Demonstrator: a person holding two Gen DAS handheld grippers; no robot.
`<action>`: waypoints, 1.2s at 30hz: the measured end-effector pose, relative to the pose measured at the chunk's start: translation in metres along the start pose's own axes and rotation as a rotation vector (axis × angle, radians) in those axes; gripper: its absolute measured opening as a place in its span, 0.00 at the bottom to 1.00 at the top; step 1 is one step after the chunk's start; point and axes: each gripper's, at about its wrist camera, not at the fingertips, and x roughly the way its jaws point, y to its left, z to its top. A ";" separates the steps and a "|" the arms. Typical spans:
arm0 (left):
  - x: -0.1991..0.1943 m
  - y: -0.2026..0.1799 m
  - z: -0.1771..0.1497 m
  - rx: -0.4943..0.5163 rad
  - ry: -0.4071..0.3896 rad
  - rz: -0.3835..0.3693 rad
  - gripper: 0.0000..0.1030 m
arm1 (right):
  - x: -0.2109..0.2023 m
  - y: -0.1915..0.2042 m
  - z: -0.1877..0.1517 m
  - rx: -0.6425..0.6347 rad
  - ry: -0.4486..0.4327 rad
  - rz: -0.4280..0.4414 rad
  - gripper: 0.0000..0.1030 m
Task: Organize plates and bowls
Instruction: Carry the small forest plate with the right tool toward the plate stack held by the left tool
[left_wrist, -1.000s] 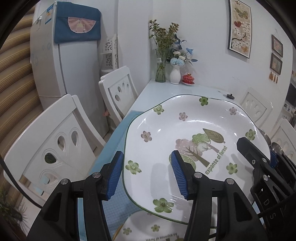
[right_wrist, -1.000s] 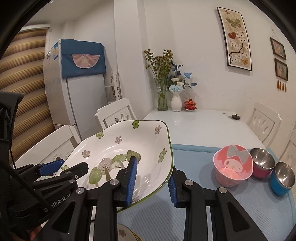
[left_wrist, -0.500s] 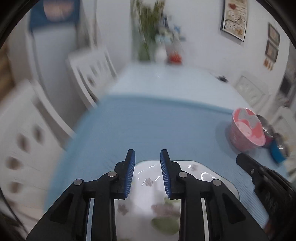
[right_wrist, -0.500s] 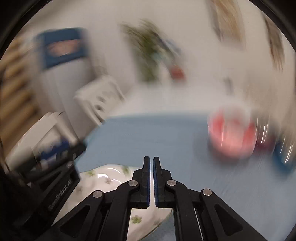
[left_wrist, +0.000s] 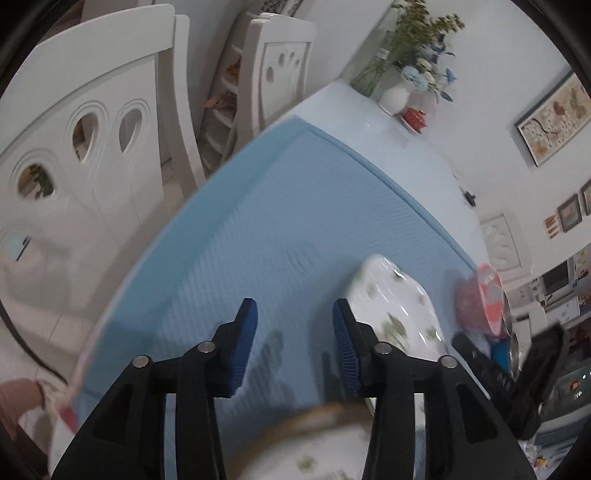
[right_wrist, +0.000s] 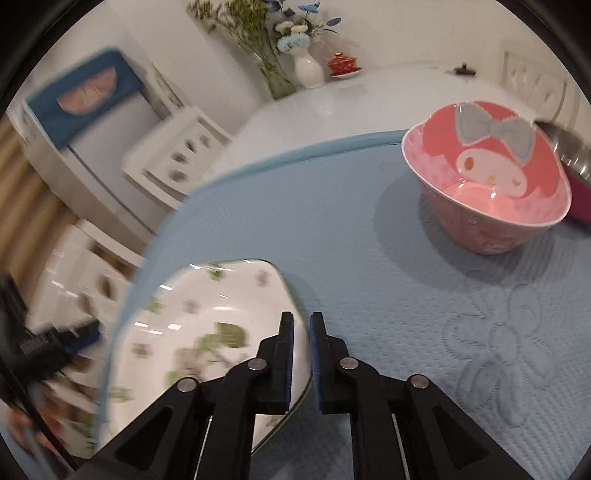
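White walls and white carved chairs (left_wrist: 92, 155) surround the counter (right_wrist: 332, 99), which carries a pale blue quilted mat (right_wrist: 424, 332). On the mat, a white rounded-square ceramic plate with flower and tree prints (right_wrist: 207, 325) lies just left of the right hand-held gripper (right_wrist: 301, 325), whose jaws are closed on nothing. A pink cartoon-face bowl with a blue bow (right_wrist: 487, 177) stands ahead to its right. The left hand-held gripper (left_wrist: 293, 314) is opening over bare mat, the plate just to its right.
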 end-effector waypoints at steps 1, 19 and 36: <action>-0.003 -0.004 -0.004 0.003 0.002 0.009 0.60 | -0.004 -0.005 0.002 0.026 0.011 0.052 0.12; 0.021 -0.046 -0.025 0.101 0.115 0.097 0.67 | 0.001 -0.066 -0.025 0.325 0.156 0.283 0.69; 0.061 -0.055 -0.029 0.040 0.230 0.010 0.68 | -0.004 -0.063 -0.030 0.319 0.201 0.234 0.72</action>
